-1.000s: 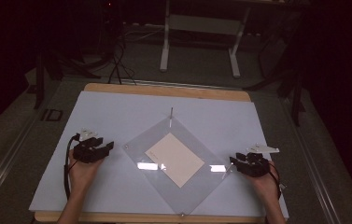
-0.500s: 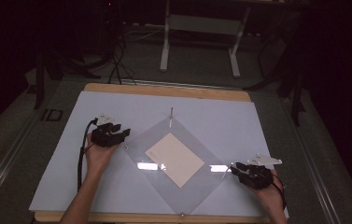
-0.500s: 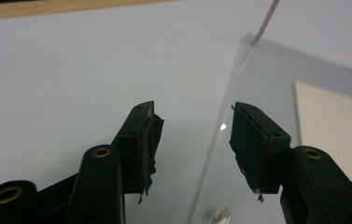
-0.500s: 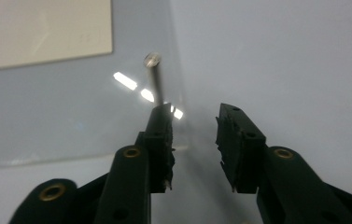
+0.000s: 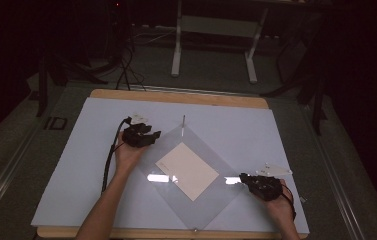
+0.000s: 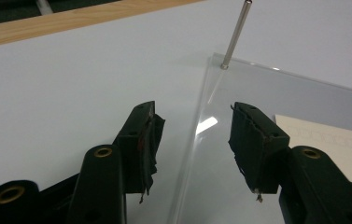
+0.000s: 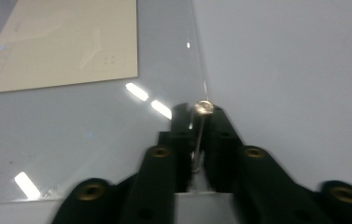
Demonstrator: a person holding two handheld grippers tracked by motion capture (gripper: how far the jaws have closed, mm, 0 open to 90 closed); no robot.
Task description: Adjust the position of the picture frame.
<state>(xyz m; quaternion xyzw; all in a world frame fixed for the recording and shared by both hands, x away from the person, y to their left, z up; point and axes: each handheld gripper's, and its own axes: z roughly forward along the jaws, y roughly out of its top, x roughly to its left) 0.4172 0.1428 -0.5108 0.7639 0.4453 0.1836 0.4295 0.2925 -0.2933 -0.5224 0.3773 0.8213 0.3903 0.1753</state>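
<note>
- My right gripper [image 7: 197,135] has its fingers clamped on a metal pin [image 7: 200,128] at the clear sheet's [image 5: 196,200] corner, steadying it.
- My left gripper [image 6: 194,140], fingers apart, straddles the sheet's edge near the upright pin [image 6: 235,33], ready to pinch.

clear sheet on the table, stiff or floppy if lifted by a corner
The clear sheet probably stays fairly stiff: its edges run straight and metal pins stand at its corners. Its glossy glare suggests a slippery surface. The paper lying there might slide if it tilts.
</note>
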